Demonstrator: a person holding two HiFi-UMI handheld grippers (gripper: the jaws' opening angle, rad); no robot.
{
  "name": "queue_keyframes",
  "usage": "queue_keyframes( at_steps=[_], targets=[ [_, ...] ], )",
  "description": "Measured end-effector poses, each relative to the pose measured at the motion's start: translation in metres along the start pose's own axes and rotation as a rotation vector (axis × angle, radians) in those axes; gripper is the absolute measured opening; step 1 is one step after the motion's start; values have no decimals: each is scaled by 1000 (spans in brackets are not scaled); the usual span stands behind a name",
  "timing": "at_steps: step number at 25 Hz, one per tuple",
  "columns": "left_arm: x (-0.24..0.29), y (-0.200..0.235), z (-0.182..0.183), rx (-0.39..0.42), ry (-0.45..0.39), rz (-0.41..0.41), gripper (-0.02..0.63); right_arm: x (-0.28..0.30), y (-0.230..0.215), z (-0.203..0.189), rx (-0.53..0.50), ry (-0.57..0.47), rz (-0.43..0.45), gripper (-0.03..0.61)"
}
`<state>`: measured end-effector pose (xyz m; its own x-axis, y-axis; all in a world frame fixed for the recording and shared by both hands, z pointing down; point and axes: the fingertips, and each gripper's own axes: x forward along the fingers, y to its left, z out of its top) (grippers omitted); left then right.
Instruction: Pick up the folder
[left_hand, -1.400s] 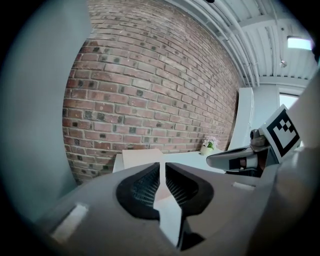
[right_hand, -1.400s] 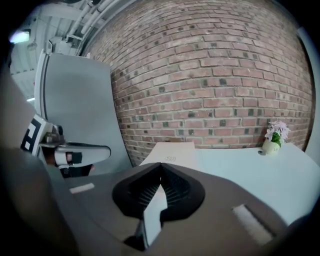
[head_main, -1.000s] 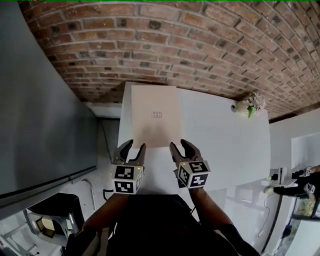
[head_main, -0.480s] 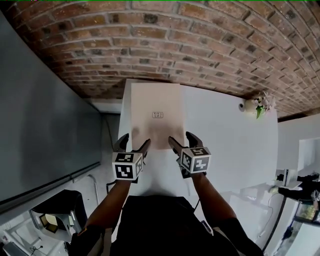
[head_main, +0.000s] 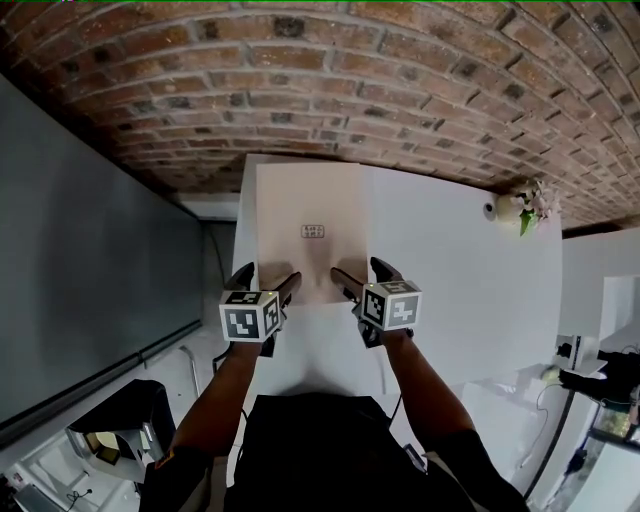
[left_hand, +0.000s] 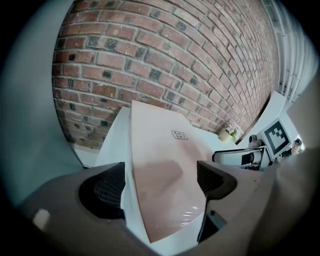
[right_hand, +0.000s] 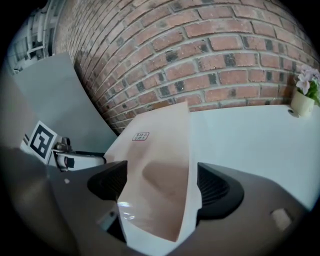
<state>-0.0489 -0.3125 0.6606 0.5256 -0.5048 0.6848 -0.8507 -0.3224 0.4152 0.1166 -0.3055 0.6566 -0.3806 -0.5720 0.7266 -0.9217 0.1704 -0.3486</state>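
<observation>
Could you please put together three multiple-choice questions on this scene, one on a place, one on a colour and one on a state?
1. Where does the flower pot stand?
A. on the floor
B. at the far right of the table, near the brick wall
C. on a shelf

2. What colour is the folder?
A. pale pinkish beige
B. dark blue
C. bright green

3. How is the folder placed?
A. upright against the wall
B. open, with pages spread
C. flat and closed on the table

Answers:
1 B: the head view shows it on the white top, close to the bricks.
2 A: every view shows that pale cover.
3 C: its cover lies level on the table, with one small label facing up.
</observation>
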Motion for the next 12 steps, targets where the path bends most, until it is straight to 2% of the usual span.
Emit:
queue_keyframes(
  at_steps=[7, 12],
  targets=[
    [13, 3, -9, -30, 47, -10, 446, 17, 0, -2, 27, 34, 50, 434],
    [17, 0, -7, -40, 58, -18, 446, 23, -2, -2, 28, 40, 44, 433]
  ],
)
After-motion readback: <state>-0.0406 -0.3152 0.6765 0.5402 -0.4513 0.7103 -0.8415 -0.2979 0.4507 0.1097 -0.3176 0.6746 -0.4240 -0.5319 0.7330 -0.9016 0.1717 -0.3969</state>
